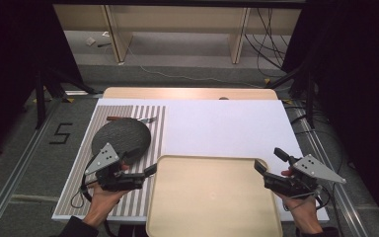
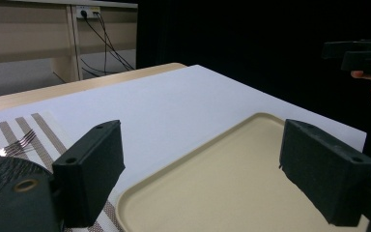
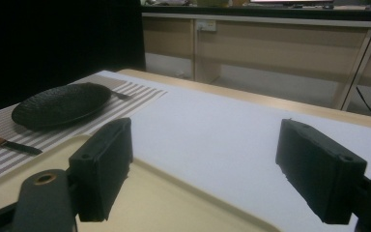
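My left gripper [image 1: 142, 162] [image 2: 203, 164] hovers open at the left rim of a beige tray [image 1: 212, 197] [image 2: 222, 188], with nothing between its jaws. At the tray's right rim my right gripper [image 1: 270, 160] [image 3: 203, 164] is also open and holds nothing; it appears far off in the left gripper view as well [image 2: 357, 53]. A dark round plate [image 1: 121, 136] [image 3: 60, 104] lies on a striped placemat [image 1: 155, 123] [image 3: 140, 94]. A fork [image 1: 145, 120] [image 2: 17, 143] rests behind the plate. In the right gripper view a brown-handled knife [image 3: 7, 142] lies on the mat beside the plate.
A white board [image 1: 222, 123] covers the wooden table [image 1: 187, 93]. Beyond the table are wooden desk legs [image 1: 116, 34] and loose cables [image 1: 266, 44] on the floor. Dark curtains flank both sides.
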### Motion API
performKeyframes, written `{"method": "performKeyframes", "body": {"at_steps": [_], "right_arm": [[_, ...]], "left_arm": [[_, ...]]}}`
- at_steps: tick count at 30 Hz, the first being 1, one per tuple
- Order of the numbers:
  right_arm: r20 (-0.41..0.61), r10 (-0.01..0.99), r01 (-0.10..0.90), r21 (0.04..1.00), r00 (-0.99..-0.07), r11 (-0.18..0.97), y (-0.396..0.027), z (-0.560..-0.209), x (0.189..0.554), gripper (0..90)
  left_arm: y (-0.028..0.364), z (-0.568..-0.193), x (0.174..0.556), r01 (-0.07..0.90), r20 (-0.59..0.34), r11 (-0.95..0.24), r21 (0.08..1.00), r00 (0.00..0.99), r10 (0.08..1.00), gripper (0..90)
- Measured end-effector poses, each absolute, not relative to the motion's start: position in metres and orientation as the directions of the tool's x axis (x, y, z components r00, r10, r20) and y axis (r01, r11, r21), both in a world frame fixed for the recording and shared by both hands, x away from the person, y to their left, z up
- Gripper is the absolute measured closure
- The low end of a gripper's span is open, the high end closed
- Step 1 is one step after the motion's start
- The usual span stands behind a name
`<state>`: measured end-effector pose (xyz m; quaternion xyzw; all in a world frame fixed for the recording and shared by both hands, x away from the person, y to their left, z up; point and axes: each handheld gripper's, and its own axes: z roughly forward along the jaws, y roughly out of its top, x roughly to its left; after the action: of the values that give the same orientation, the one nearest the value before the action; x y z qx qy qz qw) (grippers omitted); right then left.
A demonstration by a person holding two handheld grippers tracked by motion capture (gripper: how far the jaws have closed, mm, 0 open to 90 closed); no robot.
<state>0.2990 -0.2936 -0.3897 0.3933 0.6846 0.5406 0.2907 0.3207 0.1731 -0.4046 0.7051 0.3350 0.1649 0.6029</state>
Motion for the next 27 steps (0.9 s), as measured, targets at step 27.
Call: {"method": "performKeyframes", "body": {"at_steps": [27], "right_arm": [[0.02, 0.849, 0.223, 0.968, -0.527, 0.115, -0.293, -0.39, 0.299, 21.8]], "left_arm": [[0.186, -0.401, 0.325, 0.296, -0.181, -0.055, 0.954, 0.708, 0.683, 15.5]]}}
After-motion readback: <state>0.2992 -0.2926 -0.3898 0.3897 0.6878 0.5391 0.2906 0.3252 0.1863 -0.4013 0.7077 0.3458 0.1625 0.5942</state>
